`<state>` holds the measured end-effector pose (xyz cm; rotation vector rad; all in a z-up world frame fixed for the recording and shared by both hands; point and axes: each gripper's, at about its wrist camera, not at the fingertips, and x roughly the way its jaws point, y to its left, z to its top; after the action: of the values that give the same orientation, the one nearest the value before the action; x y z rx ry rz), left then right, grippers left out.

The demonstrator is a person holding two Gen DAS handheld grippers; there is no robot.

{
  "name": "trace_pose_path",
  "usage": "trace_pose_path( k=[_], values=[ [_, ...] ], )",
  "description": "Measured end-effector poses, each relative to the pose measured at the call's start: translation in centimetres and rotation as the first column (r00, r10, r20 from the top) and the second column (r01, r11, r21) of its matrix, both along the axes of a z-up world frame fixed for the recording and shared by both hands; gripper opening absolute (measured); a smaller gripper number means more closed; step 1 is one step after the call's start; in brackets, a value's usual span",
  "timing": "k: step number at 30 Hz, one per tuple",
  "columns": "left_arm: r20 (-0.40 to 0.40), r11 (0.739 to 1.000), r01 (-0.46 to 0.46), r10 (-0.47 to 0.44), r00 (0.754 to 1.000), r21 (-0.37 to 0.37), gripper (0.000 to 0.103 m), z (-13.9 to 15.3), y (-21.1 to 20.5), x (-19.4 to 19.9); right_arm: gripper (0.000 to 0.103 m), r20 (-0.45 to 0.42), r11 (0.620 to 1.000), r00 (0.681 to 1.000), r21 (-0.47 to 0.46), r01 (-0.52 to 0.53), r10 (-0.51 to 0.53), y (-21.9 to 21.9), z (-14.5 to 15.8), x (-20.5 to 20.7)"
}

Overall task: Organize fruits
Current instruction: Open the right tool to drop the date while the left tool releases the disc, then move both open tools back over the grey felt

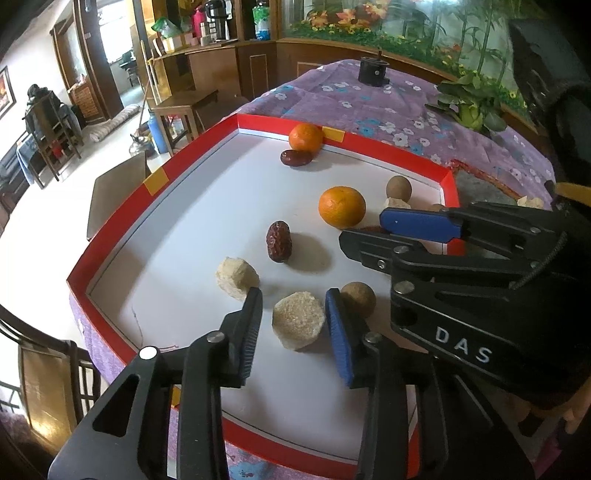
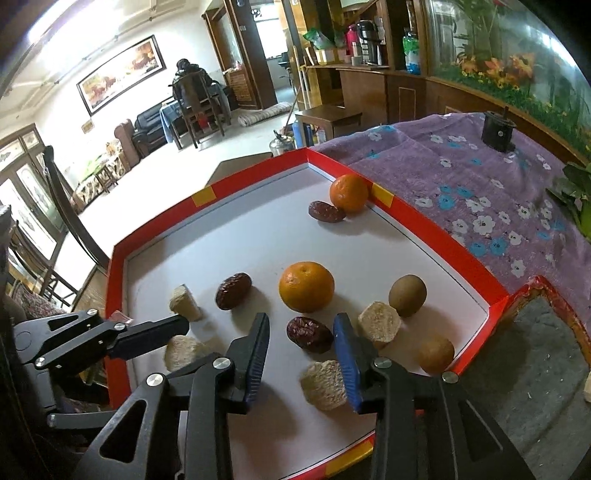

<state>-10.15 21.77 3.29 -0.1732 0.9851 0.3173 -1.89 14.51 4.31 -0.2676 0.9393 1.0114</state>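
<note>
left hand-held gripper open, beige chunk seemingly between

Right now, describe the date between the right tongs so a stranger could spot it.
Find the red-rimmed tray with the white floor. In its middle sits a big orange; just nearer, between the open right tongs, lies the date. It's the one dark, wrinkled fruit among pale crumbly chunks there.

A family home — the living and dining room. A framed painting hangs on the far wall above a dark sofa, someone sits at a wooden chair with their back turned, and thermos flasks crowd a wooden sideboard. Close by, a floral purple tablecloth covers the table — beside a planted fish tank.
</note>
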Motion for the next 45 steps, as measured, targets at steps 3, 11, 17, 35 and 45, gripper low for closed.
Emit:
trace_pose_path(
  k=[3, 11, 17, 35, 45],
  values=[
    [0.009, 1.0, -0.012, 0.012, 1.0, 0.01, 0.055, 0.3, 0.0, -0.1, 0.035, 0.017, 1.0, 1.0, 0.001, 0.009, -0.009, -0.6, 0.5, -0.3],
    [0.038, 1.0, 0.005, -0.006, 0.999, 0.031, 0.058, 1.6, -1.8, 0.4, 0.042, 0.054, 0.994, 0.993, 0.042, 0.104, -0.106, -5.7, 2.6, -0.2],
    [0.049, 0.998, 0.065, -0.066, 0.997, 0.025, 0.058, 2.3, -4.8, 1.8, 0.045, 0.069, 0.978, 0.976, 0.036, 0.205, -0.207, -11.2, 3.0, 0.4],
    [0.01, 0.954, 0.29, -0.29, 0.957, -0.075, 0.058, 2.6, -16.1, 10.1, 0.049, 0.063, 0.87, 0.871, -0.051, 0.491, -0.488, -27.4, -0.7, 7.4],
    [-0.015, 0.948, 0.31, -0.312, 0.95, -0.073, 0.058, 1.9, -18.3, 13.0, 0.049, 0.021, 0.843, 0.843, -0.001, 0.538, -0.537, -26.9, -0.9, 12.8]
  ],
)
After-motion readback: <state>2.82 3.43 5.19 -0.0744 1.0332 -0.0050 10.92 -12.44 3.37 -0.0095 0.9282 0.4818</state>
